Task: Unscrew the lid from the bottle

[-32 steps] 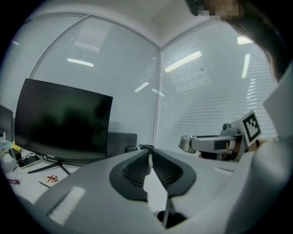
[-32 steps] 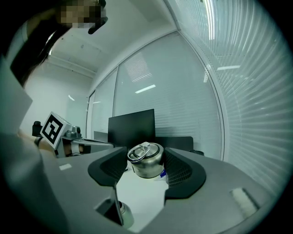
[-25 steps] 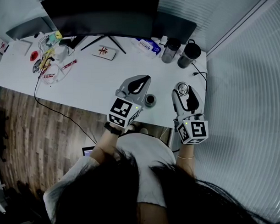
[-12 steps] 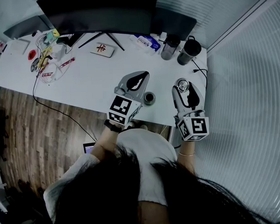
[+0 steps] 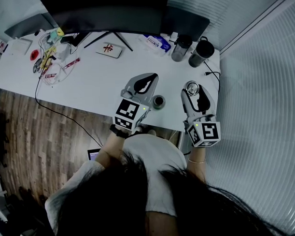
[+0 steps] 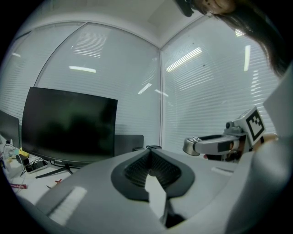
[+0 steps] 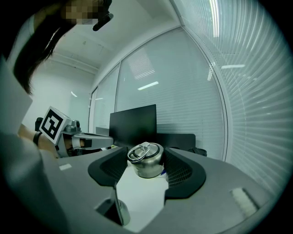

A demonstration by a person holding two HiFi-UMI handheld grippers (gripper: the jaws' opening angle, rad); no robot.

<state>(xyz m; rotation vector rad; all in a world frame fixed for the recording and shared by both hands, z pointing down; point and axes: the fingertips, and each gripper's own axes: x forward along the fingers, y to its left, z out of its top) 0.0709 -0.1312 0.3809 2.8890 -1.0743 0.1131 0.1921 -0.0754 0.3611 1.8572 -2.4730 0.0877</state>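
Observation:
The silver lid, with a ring handle on top, sits between the black pads of my right gripper, which is shut on it. In the head view that lid is held above the table's front right part by the right gripper. The small dark bottle stands upright on the white table between the two grippers, its mouth uncovered. My left gripper hovers just left of the bottle, shut and holding nothing. In its own view the left gripper has its jaws closed together, and the bottle is hidden.
A dark monitor stands at the back. Two dark tumblers stand at the back right, with a cable trailing beside them. A white box and cluttered cords lie at the back left. The table's front edge runs under the grippers.
Almost nothing has changed. Both grippers have stayed in place, the right one still holding the lid; only the head view has shifted slightly.

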